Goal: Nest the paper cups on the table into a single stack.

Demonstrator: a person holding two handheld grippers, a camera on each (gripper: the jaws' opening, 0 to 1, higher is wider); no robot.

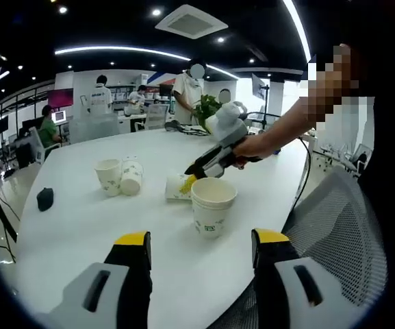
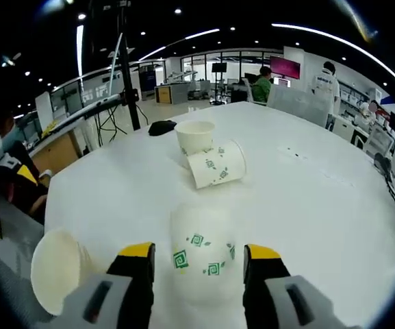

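Right gripper view: right gripper (image 2: 198, 264), jaws spread around a tipped paper cup (image 2: 202, 259) on the white table (image 2: 307, 185); upright cup (image 2: 196, 137) and leaning cup (image 2: 216, 164) lie beyond. Left gripper view: left gripper (image 1: 201, 248), jaws spread, empty, near foreground cup (image 1: 213, 205).

white table (image 1: 81, 233) | four paper cups (image 1: 213, 205); black object (image 1: 44, 199)

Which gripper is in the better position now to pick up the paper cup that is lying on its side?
Right. The right gripper already has its open jaws around the lying white paper cup with green print; the left gripper hangs back, open.
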